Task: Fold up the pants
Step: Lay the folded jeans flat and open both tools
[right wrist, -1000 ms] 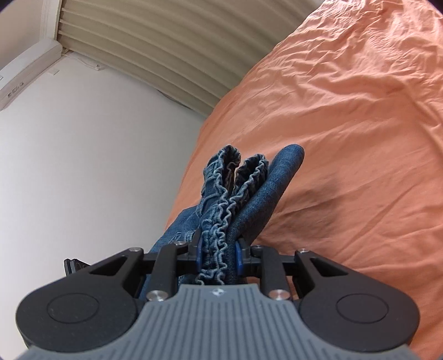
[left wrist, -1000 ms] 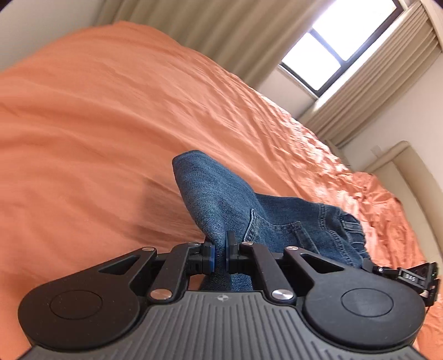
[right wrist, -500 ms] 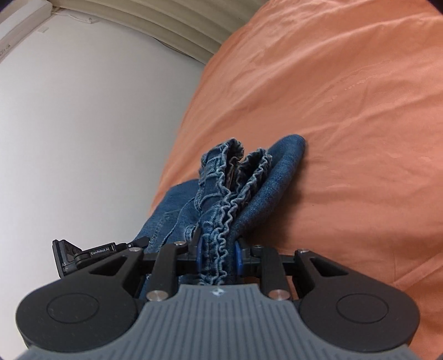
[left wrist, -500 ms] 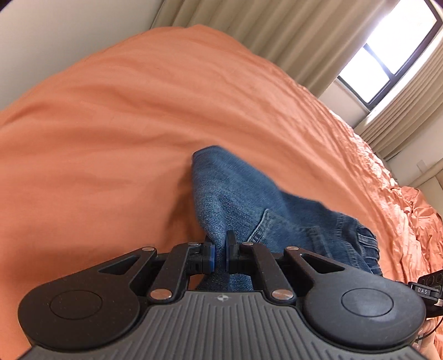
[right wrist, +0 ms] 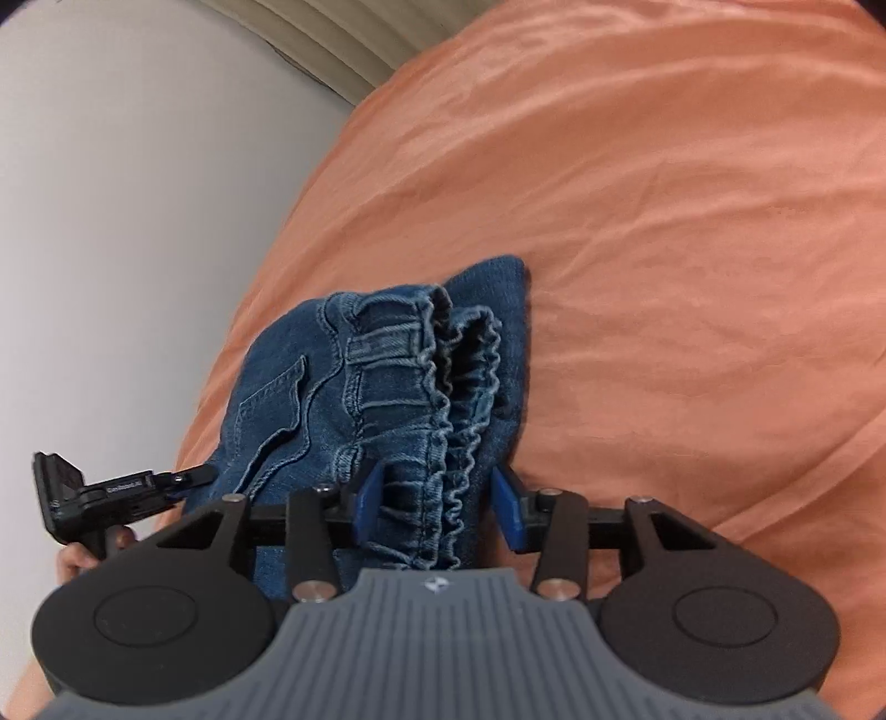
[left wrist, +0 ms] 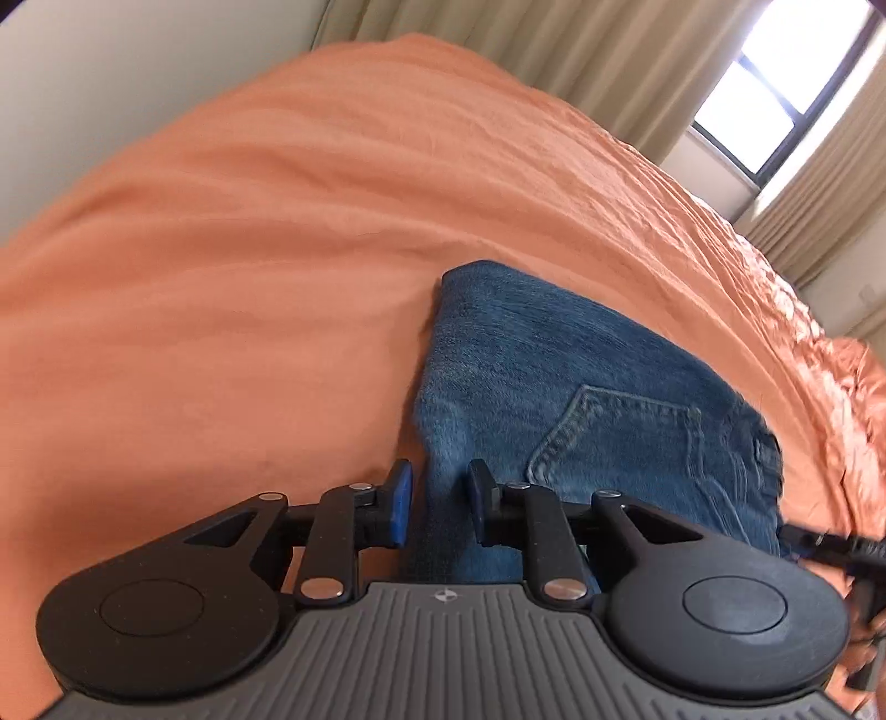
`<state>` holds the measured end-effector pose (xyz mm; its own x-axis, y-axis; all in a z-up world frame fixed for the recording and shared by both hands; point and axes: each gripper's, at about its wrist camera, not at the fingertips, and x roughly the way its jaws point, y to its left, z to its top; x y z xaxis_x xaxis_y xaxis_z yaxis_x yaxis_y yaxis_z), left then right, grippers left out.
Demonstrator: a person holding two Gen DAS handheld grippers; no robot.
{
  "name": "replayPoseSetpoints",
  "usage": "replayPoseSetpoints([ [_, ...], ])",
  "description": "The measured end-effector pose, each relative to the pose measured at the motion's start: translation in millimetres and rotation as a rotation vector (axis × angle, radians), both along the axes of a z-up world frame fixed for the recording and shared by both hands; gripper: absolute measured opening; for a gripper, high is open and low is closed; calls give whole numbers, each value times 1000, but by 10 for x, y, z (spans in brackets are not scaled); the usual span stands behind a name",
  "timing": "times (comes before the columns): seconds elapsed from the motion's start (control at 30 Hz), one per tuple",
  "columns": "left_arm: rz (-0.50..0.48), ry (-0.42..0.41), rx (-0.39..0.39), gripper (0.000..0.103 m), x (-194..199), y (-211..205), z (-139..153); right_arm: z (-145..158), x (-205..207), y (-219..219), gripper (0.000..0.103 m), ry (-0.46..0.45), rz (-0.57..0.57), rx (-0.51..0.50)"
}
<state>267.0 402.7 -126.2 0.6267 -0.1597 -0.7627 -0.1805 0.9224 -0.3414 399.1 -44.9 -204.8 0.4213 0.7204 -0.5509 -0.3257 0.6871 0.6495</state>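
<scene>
The blue denim pants (left wrist: 581, 387) lie folded into a compact bundle on the orange bedspread (left wrist: 249, 277). In the left wrist view a back pocket faces up and one edge of the fold runs between my left gripper's (left wrist: 440, 498) open fingers. In the right wrist view the pants (right wrist: 343, 387) show their gathered elastic waistband (right wrist: 448, 443), which sits between my right gripper's (right wrist: 437, 498) open fingers, with a gap on each side. The left gripper also shows in the right wrist view (right wrist: 188, 476), at the bundle's left edge.
The orange bedspread (right wrist: 664, 221) stretches wide around the pants. A white wall (right wrist: 138, 194) runs along the bed's side. Beige curtains (left wrist: 554, 50) and a bright window (left wrist: 786, 94) are beyond the far end of the bed.
Both grippers lowered the pants onto the bed, then opened and let go of the denim. The bundle now rests flat on the bedspread.
</scene>
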Motion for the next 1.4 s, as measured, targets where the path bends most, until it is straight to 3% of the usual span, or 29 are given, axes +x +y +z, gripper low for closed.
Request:
replayPoseSetpoints([
  [0.1,-46,-25,75,23,-292,-144,145,319,-303,89,37,-174,32,-72],
  [0.23,-58,-32,152,20,-621,-298,113,454,-667,332,33,-315,90,-209],
  [0.3,-42,-15,195,20,-711,-346,36,359,-755,412,30,-307,110,-249],
  [0.4,-9,31,176,21,-762,-317,-152,173,-789,509,29,-305,103,-288],
  [0.53,-8,55,235,28,-718,-382,-345,-48,-617,614,25,-278,92,-336],
  [0.73,5,85,250,32,-668,-377,-304,-19,-528,695,23,-237,98,-390],
  [0.93,23,97,308,36,-772,-472,14,192,-448,754,25,-189,118,-434],
  [1.03,27,73,347,36,-897,-584,256,345,-480,746,33,-216,112,-451],
  [1.13,26,38,383,36,-1031,-693,531,537,-552,684,41,-224,115,-407],
  [1.4,20,-54,499,36,-1314,-918,1387,1244,-900,553,48,-353,107,-347],
])
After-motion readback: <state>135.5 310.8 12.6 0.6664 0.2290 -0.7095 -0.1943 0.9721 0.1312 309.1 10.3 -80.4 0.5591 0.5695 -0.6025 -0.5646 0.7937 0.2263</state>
